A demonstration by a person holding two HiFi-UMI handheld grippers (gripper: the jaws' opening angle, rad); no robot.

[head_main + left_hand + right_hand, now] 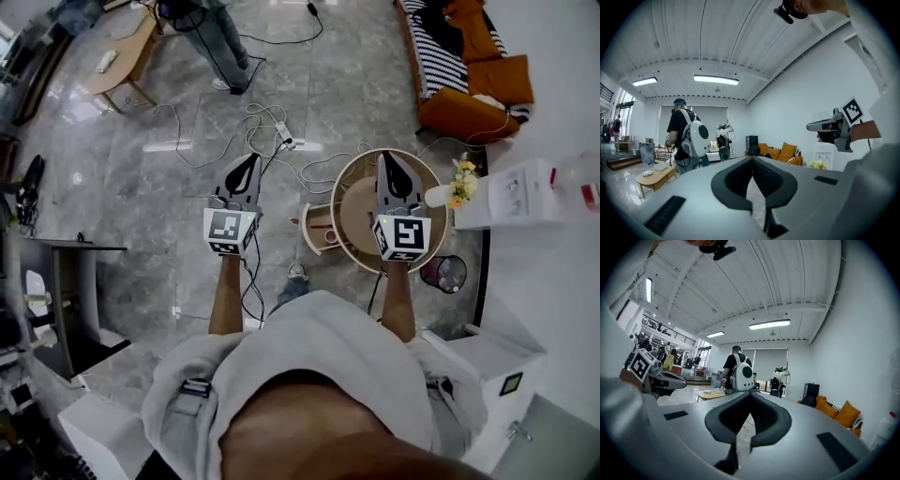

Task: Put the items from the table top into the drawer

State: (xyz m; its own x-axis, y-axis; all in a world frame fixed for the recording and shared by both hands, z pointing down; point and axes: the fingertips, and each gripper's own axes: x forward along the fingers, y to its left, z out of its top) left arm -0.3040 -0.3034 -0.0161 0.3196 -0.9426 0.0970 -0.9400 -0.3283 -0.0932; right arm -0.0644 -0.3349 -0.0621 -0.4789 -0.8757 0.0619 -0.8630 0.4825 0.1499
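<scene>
Above the round table (pixel 349 214), in the head view, hang two grippers side by side. Both are held level and point away from the person. The right gripper (pixel 386 156) sits straight over the table top and covers most of it, so what lies there cannot be made out. The left gripper (pixel 249 157) is well off the table's left side, over the grey floor (pixel 112 178). In each gripper's own view the jaws are pressed together at the tips, with nothing between them.

One pale drawer (pixel 313 228) sticks out from the table's left side. One small reddish thing (pixel 331 236) lies in it, too small to identify. One bunch of yellow flowers (pixel 461 178) stands at the table's right edge. One dark waste bin (pixel 444 273) stands just below that edge.

Beyond the table is one orange sofa (pixel 469 111). One tangle of cables (pixel 281 141) runs across the floor beyond the table's left side. Far off on that side stands one person (pixel 680 136) wearing one white backpack (pixel 697 139).
</scene>
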